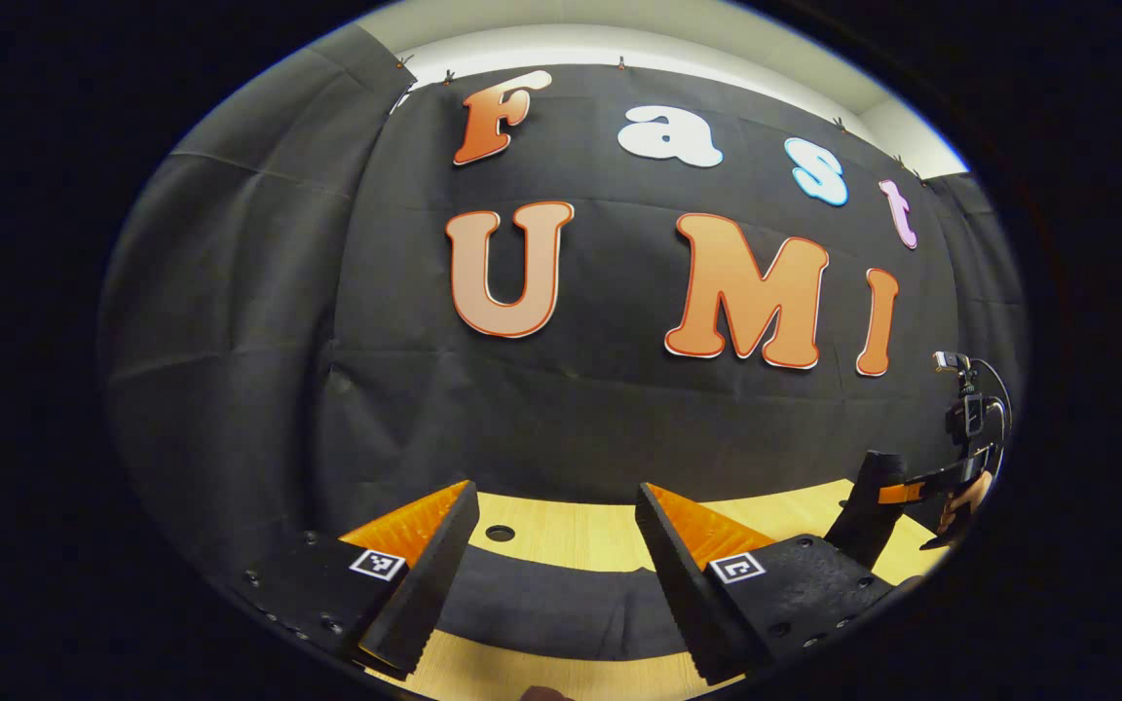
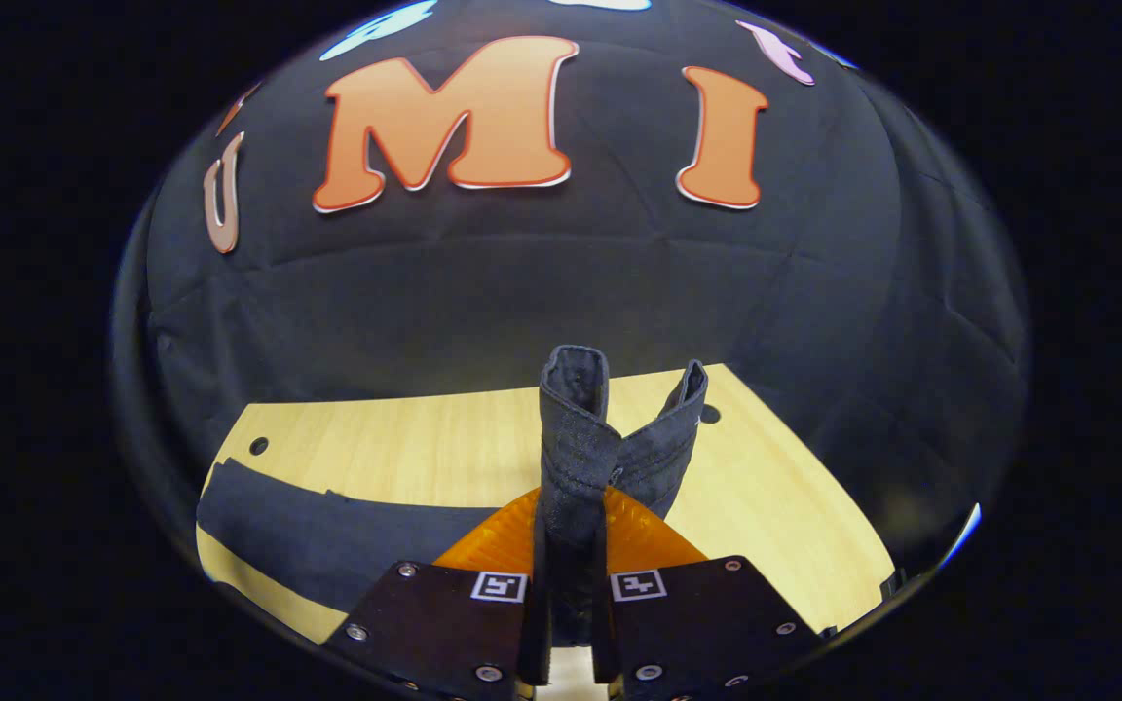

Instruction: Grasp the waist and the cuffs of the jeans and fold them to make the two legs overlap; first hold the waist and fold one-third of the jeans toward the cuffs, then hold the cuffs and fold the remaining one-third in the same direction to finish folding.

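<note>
Between the right gripper's (image 2: 569,594) closed fingers, the jeans (image 2: 580,458) cuffs stand pinched; the legs trail left across the table (image 2: 405,438), under the open, empty left gripper (image 1: 551,574).

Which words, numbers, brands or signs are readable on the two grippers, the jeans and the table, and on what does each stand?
left gripper: no text; each finger carries a square black-and-white marker, a code pattern, not words.
right gripper: the same kind of pattern squares, no words.
jeans: no label or print to read.
table: plain wood, none.
</note>
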{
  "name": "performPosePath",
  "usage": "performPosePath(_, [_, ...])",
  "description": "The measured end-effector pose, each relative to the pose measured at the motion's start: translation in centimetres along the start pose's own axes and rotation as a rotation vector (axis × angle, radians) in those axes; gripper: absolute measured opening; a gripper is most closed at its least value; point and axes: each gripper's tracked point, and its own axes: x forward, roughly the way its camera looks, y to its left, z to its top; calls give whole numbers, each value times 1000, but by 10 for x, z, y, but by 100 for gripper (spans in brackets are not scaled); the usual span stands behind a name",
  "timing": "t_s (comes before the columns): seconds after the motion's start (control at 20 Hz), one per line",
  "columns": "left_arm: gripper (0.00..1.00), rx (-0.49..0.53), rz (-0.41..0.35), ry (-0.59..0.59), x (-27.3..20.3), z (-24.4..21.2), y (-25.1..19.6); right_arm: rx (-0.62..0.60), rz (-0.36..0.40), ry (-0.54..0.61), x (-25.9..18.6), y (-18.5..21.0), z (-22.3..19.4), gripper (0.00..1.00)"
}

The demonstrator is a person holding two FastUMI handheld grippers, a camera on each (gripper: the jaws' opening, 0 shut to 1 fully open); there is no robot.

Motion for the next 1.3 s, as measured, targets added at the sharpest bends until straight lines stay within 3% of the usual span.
performPosePath(0.45, [97,-8,82,43,-15,-18,36,-87,119,103,25,96,-54,17])
performPosePath(0.9, [98,-43,193,145,-20,-49,78,-160,156,171,50,141,-105,17])
performPosePath(1.1, [100,-157,224,327,-14,-96,87,-110,159,225,53,148,-114,21])
performPosePath(1.2, [98,-255,244,467,-16,-131,89,-49,166,242,53,151,-110,27])
performPosePath(1.25, [98,-314,253,528,-18,-150,91,-16,183,252,51,152,-109,36])
performPosePath(1.3, [98,-381,267,582,-16,-166,92,32,224,265,47,160,-107,33])
